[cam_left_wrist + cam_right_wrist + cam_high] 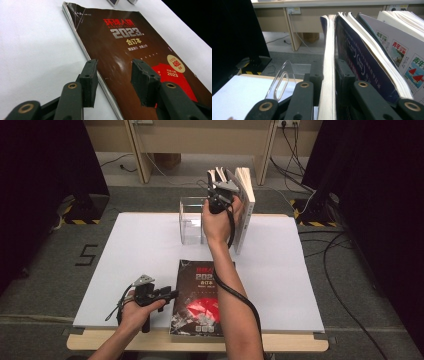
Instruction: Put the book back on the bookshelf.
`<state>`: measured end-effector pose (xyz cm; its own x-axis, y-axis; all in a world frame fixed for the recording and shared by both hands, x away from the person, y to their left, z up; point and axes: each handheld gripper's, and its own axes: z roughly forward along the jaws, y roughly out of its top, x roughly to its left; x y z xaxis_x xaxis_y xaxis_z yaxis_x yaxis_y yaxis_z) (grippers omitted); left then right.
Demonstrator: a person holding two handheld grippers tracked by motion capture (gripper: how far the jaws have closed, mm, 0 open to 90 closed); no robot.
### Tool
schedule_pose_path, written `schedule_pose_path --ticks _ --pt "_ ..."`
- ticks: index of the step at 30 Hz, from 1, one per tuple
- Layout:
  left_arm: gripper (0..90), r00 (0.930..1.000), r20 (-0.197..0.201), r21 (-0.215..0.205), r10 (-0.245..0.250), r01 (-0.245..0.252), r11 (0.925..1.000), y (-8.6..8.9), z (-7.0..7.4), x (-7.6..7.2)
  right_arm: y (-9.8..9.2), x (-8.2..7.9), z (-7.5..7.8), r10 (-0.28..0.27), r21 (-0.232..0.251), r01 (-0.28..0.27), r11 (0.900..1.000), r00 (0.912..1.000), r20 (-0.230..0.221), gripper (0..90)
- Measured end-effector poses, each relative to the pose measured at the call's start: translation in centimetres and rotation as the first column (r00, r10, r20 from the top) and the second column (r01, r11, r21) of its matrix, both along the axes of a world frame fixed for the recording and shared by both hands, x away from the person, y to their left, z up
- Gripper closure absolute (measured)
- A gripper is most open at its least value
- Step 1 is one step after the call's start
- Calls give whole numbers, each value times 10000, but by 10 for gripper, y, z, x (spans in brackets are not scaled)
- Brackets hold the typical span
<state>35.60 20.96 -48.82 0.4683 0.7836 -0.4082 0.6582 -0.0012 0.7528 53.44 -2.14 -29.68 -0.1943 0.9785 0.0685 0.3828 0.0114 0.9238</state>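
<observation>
**Spotter:** Start at your right gripper [220, 190]. What is between the jaws?

**Operator:** My right gripper view shows a thin upright book [327, 75] standing edge-on between the two black jaws, page edges toward me. The pads sit close on both sides; I cannot tell whether they press or just flank it. No earlier picture to compare, so I leave it there.

**Spotter:** Where is that book on the table?

**Operator:** At the far middle of the white board [125, 265], in a row of standing books [245, 205], just right of the clear acrylic bookend [192, 222]. Its long axis runs up and down. Its cover is hidden from me; my hand covers most of it in the high view.

**Spotter:** Anything readable nearby?

**Operator:** The neighbouring dark blue cover [362, 67] has pale writing, too slanted to read. The book beyond it [402, 55] carries small red Chinese labels and little sailboat pictures.

**Spotter:** And your left gripper [172, 294]?

**Operator:** Jaws apart, holding nothing, low over the left edge of the flat magazine [140, 55] near the front. It lies with its long axis running away from me. I read "2023" in silver, red Chinese characters above, and "480" in a cream circle. Its near corner is cut off.
</observation>
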Motion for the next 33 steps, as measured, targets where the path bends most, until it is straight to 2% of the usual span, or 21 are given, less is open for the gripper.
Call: schedule_pose_path --ticks 2,12,13,17,19,24,33 --pt "557 10000 -11 22 -17 17 10000 0 0 0 3 2 3 21 -245 -25 9997 9998 -178 780" --pt "557 10000 8 19 -11 11 10000 0 0 0 10 8 4 162 -365 -193 9991 9963 -850 775" --pt "557 10000 5 15 -20 20 10000 -1 0 0 10 9 4 208 -261 -233 9994 9954 -930 773" --pt "557 10000 1 37 -31 31 10000 -1 0 0 11 15 2 125 -436 -180 9989 9923 -1235 781" --pt "557 10000 -6 47 -29 29 10000 0 0 0 11 17 1 124 -366 -171 9992 9920 -1254 784" --pt "557 10000 0 40 -19 19 10000 0 0 0 10 18 0 -144 -631 77 9980 9942 -1065 826" --pt "558 10000 18 -29 -6 6 10000 1 -1 1 3 16 -6 -617 -268 605 9978 9971 -450 830"
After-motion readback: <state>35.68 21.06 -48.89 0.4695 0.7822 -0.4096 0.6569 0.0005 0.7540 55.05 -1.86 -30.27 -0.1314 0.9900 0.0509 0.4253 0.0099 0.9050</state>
